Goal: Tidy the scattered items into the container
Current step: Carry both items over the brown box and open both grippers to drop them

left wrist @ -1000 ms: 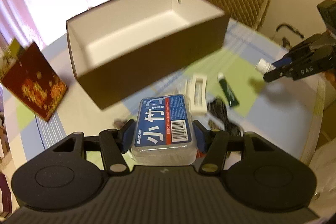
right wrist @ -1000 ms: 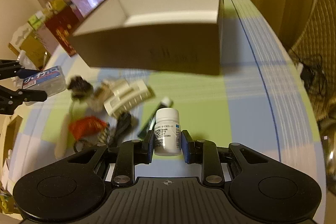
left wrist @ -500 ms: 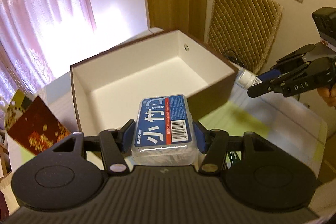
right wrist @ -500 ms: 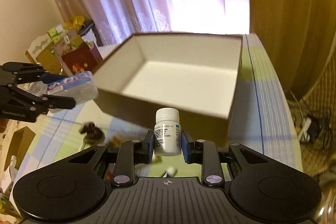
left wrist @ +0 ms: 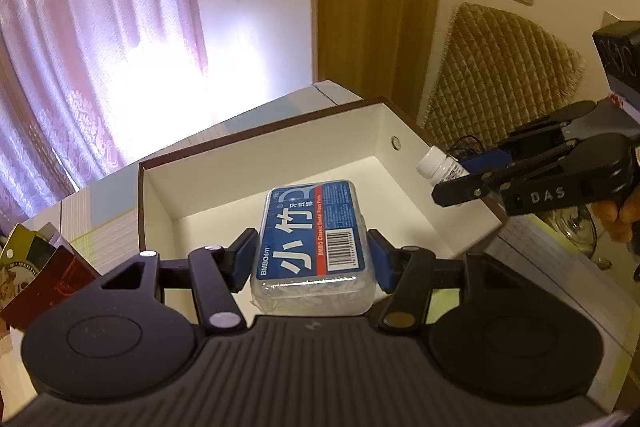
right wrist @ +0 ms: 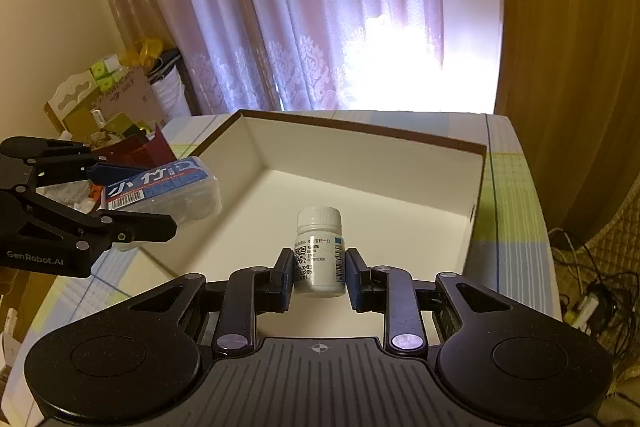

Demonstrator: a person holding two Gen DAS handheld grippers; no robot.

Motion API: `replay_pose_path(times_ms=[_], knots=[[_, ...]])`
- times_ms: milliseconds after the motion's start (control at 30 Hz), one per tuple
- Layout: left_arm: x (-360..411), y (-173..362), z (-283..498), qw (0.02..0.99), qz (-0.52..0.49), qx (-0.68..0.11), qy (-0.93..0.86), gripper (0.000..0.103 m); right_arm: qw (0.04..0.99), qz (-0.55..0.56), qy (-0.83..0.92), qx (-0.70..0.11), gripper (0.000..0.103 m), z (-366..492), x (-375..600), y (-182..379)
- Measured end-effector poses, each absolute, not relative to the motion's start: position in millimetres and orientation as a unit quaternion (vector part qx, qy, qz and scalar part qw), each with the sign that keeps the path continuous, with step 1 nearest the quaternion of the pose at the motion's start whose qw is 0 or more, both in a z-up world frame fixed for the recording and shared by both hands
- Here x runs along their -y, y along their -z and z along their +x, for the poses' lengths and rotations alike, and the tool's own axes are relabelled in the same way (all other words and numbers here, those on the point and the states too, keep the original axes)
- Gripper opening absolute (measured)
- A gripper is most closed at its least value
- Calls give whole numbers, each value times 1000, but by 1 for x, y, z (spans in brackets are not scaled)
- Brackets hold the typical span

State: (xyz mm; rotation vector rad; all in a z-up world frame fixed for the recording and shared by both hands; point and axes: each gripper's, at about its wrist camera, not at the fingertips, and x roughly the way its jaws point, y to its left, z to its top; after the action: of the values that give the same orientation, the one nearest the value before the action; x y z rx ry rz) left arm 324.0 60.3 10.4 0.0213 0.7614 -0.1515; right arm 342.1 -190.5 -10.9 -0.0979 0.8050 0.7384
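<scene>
Holding one item each, the two grippers hang over the open box (left wrist: 160, 195), and this looks like the moment just before the release.

The left gripper (left wrist: 311, 259) is closed on a clear floss case (left wrist: 312, 239) with a blue label. Its blue pads press the two long sides, so the case lies flat with the label up, above the near part of the white box floor. In the right wrist view the case (right wrist: 160, 191) sits at the left wall of the box, above the rim.

The right gripper (right wrist: 318, 275) is closed on a small white bottle (right wrist: 320, 251). The pads hold the body below the cap, so the bottle stands upright over the box floor. From the left wrist view the bottle (left wrist: 438, 165) is near the right wall, at about rim height.

The box seems empty inside, so nothing on the floor blocks the drop. The walls are the likely obstacle: both items are close to a wall, and a release too near the rim could let one tip outside.

Around the box there is a checked tablecloth (right wrist: 512, 227), a red card (left wrist: 48, 287) to the left, a curtain (right wrist: 300, 7) behind and a quilted chair (left wrist: 500, 75) on the right. Other scattered items are not seen in these views.
</scene>
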Motion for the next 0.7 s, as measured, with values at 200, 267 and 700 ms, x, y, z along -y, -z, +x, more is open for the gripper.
replay_pose_path(times_ms=[200,267,700], knots=[[-63,-1,348,922,6,-381,62,53,846,-57,-358,-390,30,366,178,20],[-64,4,357,920,2,-388,60,53,843,-60,-358,-396,30,374,173,26],[-76,67,420,886,-42,-461,33,53,812,-77,-340,-468,30,431,143,81]])
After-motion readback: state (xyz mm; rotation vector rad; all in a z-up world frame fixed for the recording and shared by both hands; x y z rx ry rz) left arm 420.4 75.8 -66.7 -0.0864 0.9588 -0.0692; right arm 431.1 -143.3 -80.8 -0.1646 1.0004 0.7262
